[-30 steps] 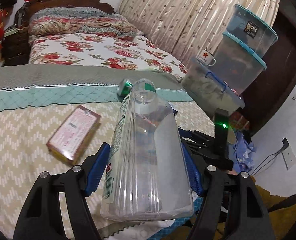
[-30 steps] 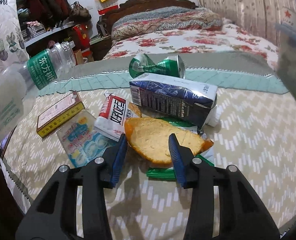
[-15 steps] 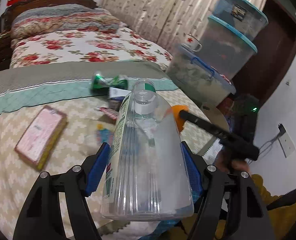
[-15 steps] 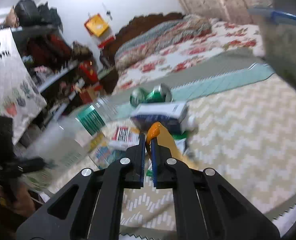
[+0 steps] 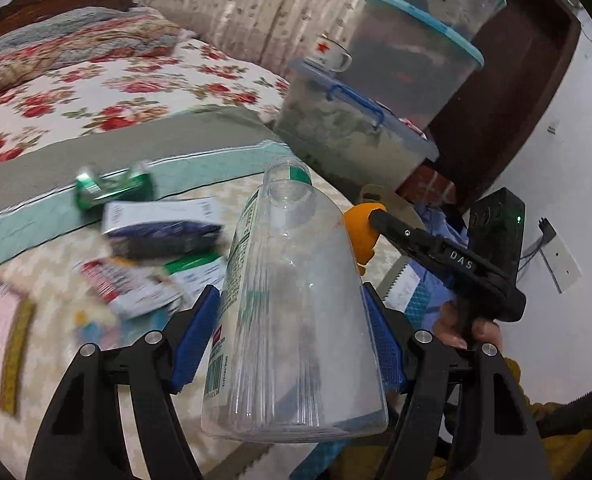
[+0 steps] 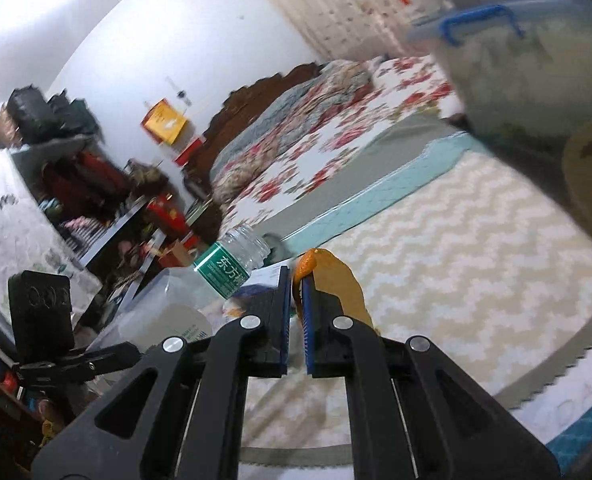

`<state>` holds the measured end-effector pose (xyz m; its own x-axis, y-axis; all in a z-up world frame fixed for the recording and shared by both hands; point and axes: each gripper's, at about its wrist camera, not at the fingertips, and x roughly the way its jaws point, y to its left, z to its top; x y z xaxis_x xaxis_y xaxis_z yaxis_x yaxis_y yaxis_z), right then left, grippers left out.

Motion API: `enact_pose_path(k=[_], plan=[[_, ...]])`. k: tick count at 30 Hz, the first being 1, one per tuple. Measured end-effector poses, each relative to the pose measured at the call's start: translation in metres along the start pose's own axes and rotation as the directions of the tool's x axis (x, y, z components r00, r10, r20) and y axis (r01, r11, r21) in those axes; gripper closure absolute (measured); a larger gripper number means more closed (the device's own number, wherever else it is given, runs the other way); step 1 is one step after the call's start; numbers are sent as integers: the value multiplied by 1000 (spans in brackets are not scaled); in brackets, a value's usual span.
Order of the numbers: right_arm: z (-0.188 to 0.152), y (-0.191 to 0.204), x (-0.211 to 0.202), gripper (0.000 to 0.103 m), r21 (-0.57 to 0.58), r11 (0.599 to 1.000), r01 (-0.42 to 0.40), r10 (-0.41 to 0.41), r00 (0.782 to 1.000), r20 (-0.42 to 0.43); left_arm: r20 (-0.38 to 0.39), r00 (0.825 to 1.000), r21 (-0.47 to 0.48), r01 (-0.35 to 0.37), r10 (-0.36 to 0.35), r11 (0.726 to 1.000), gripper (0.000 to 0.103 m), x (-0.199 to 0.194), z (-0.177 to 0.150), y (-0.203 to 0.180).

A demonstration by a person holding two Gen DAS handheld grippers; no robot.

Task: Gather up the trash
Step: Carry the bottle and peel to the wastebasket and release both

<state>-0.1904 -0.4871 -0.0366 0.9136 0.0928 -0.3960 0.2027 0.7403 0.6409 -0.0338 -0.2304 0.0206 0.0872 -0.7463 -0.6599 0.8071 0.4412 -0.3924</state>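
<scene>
A clear plastic bottle (image 5: 296,300) with a green neck label lies between the blue pads of my left gripper (image 5: 292,296), which is shut on it above the zigzag bed cover (image 5: 56,264). To its right, my right gripper (image 5: 375,216) carries an orange peel (image 5: 357,226). In the right wrist view that gripper (image 6: 296,280) is shut on the peel (image 6: 339,280), raised over the cover, with the bottle's neck (image 6: 232,264) just to the left. A crushed green can (image 5: 112,186), a blue carton (image 5: 164,232) and wrappers (image 5: 128,288) lie on the cover.
A flat pink-faced box (image 5: 0,328) lies at the cover's left edge. Stacked plastic storage boxes (image 5: 375,120) with a mug (image 5: 331,56) stand at the right. A floral bed (image 5: 96,92) lies behind, and cluttered shelves (image 6: 96,200) stand at the left in the right wrist view.
My right gripper closed on the orange peel, lifted it off the pile and rolled as it swung away. My left gripper moved sideways with the bottle still in it.
</scene>
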Motion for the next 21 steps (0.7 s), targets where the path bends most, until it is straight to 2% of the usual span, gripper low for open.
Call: enact_pose_path(k=[7, 10, 14, 17, 18, 21], plan=[[17, -64, -42, 95, 88, 989, 121, -130, 985, 112, -86, 992, 115, 98, -88, 988, 36, 80, 52, -54], [29, -95, -64, 95, 133, 976, 172, -192, 969, 158, -135, 983, 167, 146, -123, 975, 36, 123, 72, -85], [45, -140, -93, 95, 201, 950, 239, -281, 936, 214, -204, 966, 219, 204, -160, 954, 36, 179, 94, -127], [52, -173, -108, 95, 263, 930, 255, -315, 923, 220, -244, 954, 264, 237, -173, 935, 36, 222, 108, -160], [53, -186, -111, 91, 287, 925, 248, -316, 923, 221, -253, 952, 277, 239, -170, 931, 36, 237, 112, -172], [60, -218, -111, 89, 353, 906, 234, -320, 924, 210, -253, 957, 296, 215, -141, 931, 34, 279, 126, -197]])
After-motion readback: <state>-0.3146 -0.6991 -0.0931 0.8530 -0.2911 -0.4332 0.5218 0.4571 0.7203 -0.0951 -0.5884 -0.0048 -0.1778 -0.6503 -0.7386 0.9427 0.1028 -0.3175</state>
